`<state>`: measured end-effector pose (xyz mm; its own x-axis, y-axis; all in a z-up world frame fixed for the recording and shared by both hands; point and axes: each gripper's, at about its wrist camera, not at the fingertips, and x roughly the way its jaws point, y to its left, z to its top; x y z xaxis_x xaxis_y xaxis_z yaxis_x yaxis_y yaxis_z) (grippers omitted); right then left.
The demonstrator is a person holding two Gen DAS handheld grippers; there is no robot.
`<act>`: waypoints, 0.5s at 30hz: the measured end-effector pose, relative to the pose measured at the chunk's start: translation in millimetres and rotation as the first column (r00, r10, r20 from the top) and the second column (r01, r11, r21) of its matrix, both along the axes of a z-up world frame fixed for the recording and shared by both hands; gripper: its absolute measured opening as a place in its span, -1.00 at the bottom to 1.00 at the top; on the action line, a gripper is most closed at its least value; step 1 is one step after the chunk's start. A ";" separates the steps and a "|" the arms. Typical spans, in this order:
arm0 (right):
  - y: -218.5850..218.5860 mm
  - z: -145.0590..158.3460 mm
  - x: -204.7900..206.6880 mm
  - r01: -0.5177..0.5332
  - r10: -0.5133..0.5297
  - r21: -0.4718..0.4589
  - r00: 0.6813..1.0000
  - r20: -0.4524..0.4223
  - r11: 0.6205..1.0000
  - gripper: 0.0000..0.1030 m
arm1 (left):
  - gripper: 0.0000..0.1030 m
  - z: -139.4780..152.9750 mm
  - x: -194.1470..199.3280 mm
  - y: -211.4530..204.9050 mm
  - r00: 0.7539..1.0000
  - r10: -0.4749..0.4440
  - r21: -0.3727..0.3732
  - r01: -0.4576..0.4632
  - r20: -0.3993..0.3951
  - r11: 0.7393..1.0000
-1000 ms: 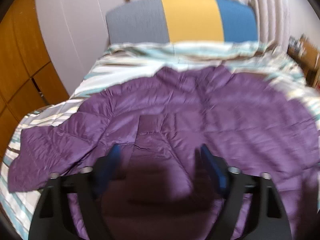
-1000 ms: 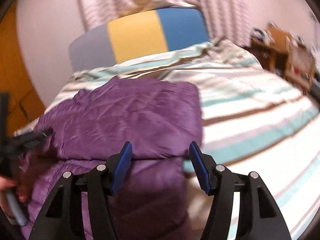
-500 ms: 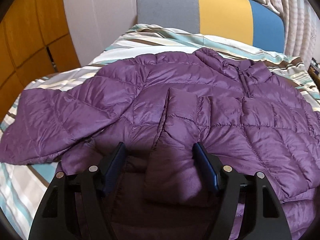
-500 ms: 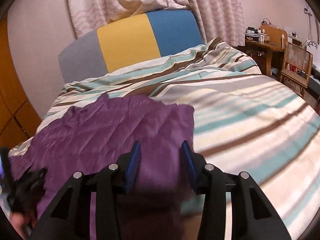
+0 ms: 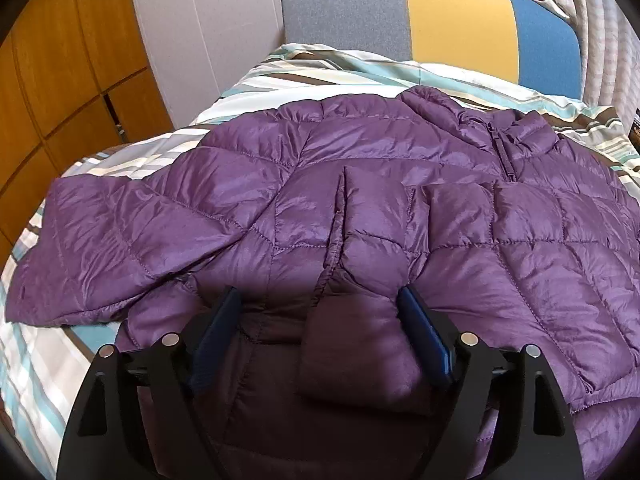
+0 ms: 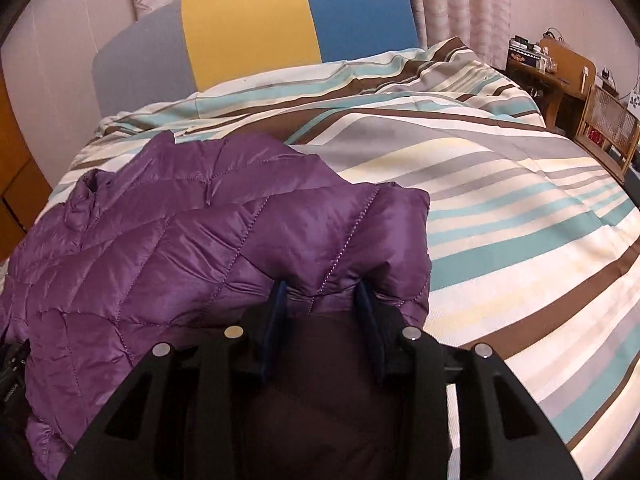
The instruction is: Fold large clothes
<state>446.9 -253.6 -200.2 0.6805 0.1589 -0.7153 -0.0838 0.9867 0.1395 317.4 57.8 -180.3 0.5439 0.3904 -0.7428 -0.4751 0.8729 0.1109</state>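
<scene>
Here, the blue-padded fingers (image 6: 276,320) of the right gripper (image 6: 320,292) pinch a bunched fold of a purple quilted jacket (image 6: 192,240), the fabric pressed between them. The left gripper (image 5: 320,300) hangs with its fingers (image 5: 218,326) spread wide over the garment's lower front, a folded cuff lying in the gap but not clamped. The jacket (image 5: 360,200) lies front-up on a striped duvet (image 6: 500,216), one sleeve (image 5: 120,236) stretched out flat toward the wooden wardrobe (image 5: 60,80). Behind the bed rises a grey, yellow and blue headboard (image 6: 256,28), with curtains (image 6: 452,4) beyond it.
</scene>
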 end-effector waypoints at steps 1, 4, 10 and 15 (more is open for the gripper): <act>-1.9 2.5 -1.6 -0.002 0.002 0.016 1.000 0.005 1.000 -0.22 | 0.59 -0.1 0.3 0.8 1.000 0.001 -0.002 -0.001 0.000 1.000; -19.4 19.1 -18.2 0.009 -0.016 0.111 0.998 0.057 0.994 -0.14 | 0.60 -0.1 -0.4 2.5 1.000 0.001 -0.014 -0.001 0.002 1.000; -44.0 36.9 -74.8 0.128 -0.138 0.132 0.988 0.071 0.983 -0.16 | 0.60 -0.1 -0.8 2.6 1.000 0.001 -0.013 -0.001 0.002 1.000; -41.3 12.8 -66.3 0.150 -0.147 0.072 0.988 -0.043 0.986 -0.10 | 0.67 -0.3 -1.6 5.0 1.000 0.006 -0.019 -0.006 0.003 1.000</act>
<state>380.6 -294.9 -187.4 0.6737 0.1120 -0.7304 0.0693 0.9745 0.2133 315.8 62.7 -180.6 0.5440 0.3792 -0.7485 -0.4806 0.8721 0.0926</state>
